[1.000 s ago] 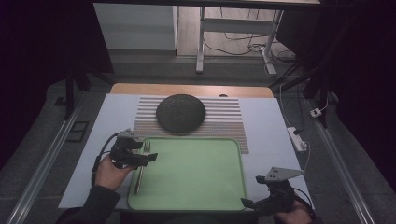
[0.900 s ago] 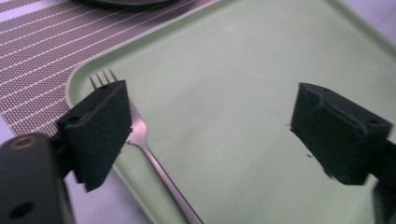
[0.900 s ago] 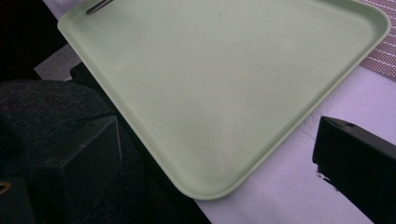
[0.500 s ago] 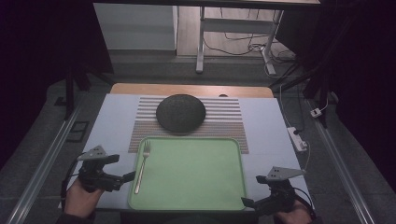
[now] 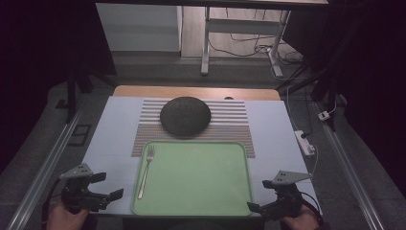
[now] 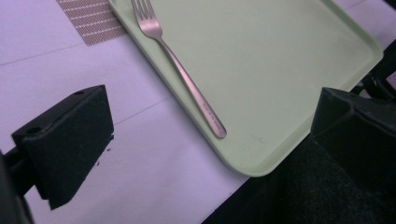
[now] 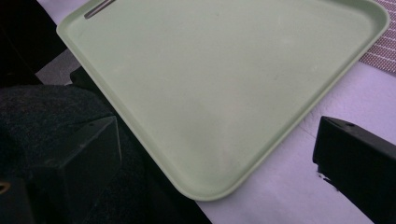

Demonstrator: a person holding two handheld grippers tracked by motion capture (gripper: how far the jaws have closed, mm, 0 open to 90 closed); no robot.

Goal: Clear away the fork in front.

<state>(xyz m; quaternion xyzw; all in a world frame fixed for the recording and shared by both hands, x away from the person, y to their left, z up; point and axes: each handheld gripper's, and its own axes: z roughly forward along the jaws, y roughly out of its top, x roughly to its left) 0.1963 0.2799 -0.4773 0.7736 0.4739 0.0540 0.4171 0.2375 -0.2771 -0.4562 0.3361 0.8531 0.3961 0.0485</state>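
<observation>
A silver fork (image 5: 146,167) (image 6: 180,70) lies along the left side of a pale green tray (image 5: 196,179) (image 6: 280,51) (image 7: 210,79), tines pointing away from me. My left gripper (image 5: 109,186) (image 6: 212,102) hovers off the tray's near left corner above the white table cover. Its jaws have just been opening and stand wide apart with nothing between them. Off the tray's near right corner, my right gripper (image 5: 261,196) (image 7: 219,140) is also open and holds nothing.
A dark round dome (image 5: 185,115) rests on a striped placemat (image 5: 234,125) behind the tray. A white power strip (image 5: 306,143) lies at the table's right edge. The table's near edge runs just under both grippers.
My left gripper has drawn back from the tray's left edge, leftward and toward me. The fork stays on the tray. The right gripper has not moved.
</observation>
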